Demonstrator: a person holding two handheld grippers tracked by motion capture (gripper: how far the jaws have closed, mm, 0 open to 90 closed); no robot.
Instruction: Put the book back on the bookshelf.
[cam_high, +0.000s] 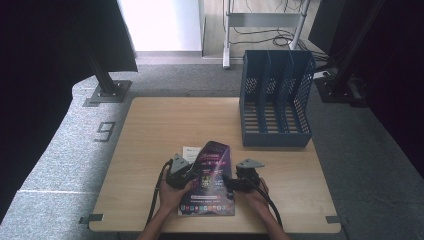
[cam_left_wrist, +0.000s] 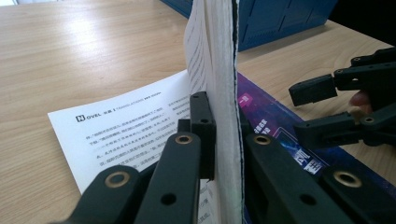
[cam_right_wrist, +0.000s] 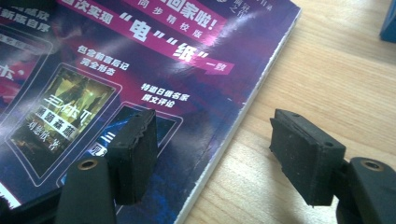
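Observation:
A magazine (cam_high: 210, 192) with a purple cover lies near the table's front edge. Its front part, the cover plus a thick bunch of pages (cam_left_wrist: 219, 70), stands lifted upright, and my left gripper (cam_left_wrist: 226, 140) is shut on that bunch from both sides. A white printed page (cam_left_wrist: 126, 126) lies exposed flat beneath. In the high view the left gripper (cam_high: 186, 172) is at the magazine's left side and the right gripper (cam_high: 231, 182) at its right. My right gripper (cam_right_wrist: 217, 149) is open, its jaws straddling the right edge of the magazine cover (cam_right_wrist: 140, 60) without pressing it.
A blue slotted file holder (cam_high: 276, 100) stands at the table's back right. The wooden table (cam_high: 165, 125) has bare room at the left and back. Dark stands and cables sit on the carpet beyond. Both hands rest at the front edge.

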